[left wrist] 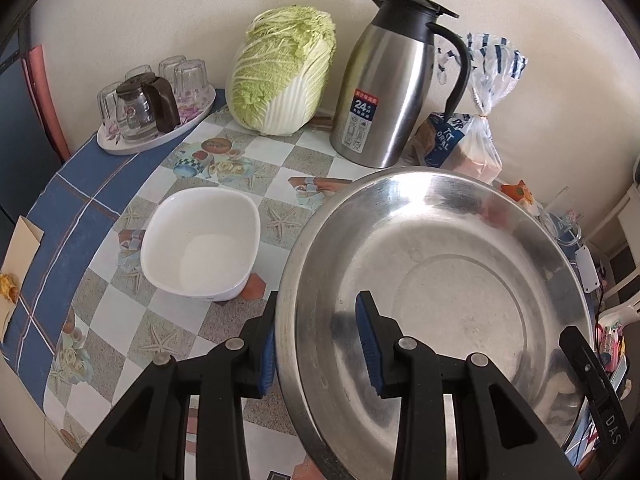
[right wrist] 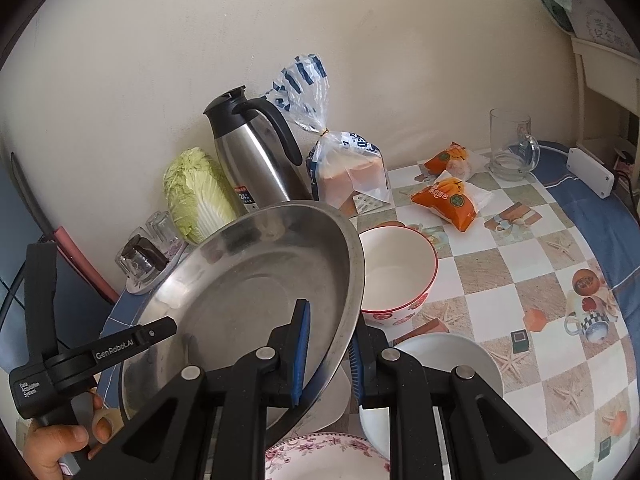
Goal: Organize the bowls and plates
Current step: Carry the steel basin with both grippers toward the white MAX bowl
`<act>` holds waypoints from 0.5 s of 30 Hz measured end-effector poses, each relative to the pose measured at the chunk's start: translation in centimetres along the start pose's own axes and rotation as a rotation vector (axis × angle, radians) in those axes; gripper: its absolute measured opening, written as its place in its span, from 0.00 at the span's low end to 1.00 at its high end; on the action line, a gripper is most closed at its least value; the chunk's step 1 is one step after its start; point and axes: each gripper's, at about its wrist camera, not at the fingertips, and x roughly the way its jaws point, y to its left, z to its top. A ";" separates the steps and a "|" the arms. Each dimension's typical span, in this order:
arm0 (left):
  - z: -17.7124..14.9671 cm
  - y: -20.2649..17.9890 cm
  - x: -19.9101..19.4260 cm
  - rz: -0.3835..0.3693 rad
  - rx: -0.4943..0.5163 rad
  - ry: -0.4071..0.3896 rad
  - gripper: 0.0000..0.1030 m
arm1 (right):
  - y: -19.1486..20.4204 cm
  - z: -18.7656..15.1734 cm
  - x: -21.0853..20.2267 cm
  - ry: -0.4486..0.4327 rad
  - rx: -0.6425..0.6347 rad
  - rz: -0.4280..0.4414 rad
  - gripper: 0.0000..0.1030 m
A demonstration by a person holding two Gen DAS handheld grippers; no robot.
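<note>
**Steel basin gripped on both rims above the tabletop**

The round stainless basin (left wrist: 440, 280), shiny, shallow and flat-bottomed, hangs tilted above the checked, glossy tabletop (left wrist: 280, 168). The left claw (left wrist: 320, 344) pinches the basin's near rim between its blue ribbed pads, one pad outside the wall and one inside. The right claw (right wrist: 328, 356) clamps the opposite rim the same way, its jaws narrow on the thin metal. Both claws angle downward. A hand (right wrist: 56, 448) wraps the left claw's black handle at the basin's far side in the right wrist view.

Left of the basin sits a white, rounded-square bowl (left wrist: 200, 240), smooth and empty. Right of the basin stands a round white bowl with a red rim (right wrist: 396, 272). Beneath the basin's near edge lie a plain white plate (right wrist: 452, 364) and a flower-patterned plate (right wrist: 320, 452). Behind the basin stand a brushed-steel flask (left wrist: 384, 92) and a leafy cabbage (left wrist: 280, 68).
</note>
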 end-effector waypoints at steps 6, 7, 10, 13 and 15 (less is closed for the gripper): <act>0.0 1.5 0.6 0.016 -0.036 0.017 0.36 | 0.8 -0.5 1.9 0.047 -0.023 0.006 0.19; 0.0 1.7 0.7 0.019 -0.040 0.020 0.36 | 0.9 -0.6 2.2 0.056 -0.023 0.008 0.19; -0.1 2.4 1.3 0.010 -0.058 0.038 0.36 | 1.2 -1.2 3.2 0.083 -0.026 0.009 0.19; -0.2 2.9 1.8 0.008 -0.070 0.056 0.36 | 1.3 -1.7 3.9 0.112 -0.027 0.006 0.19; -0.4 3.0 2.0 0.015 -0.070 0.062 0.36 | 1.4 -1.9 4.2 0.125 -0.033 0.004 0.19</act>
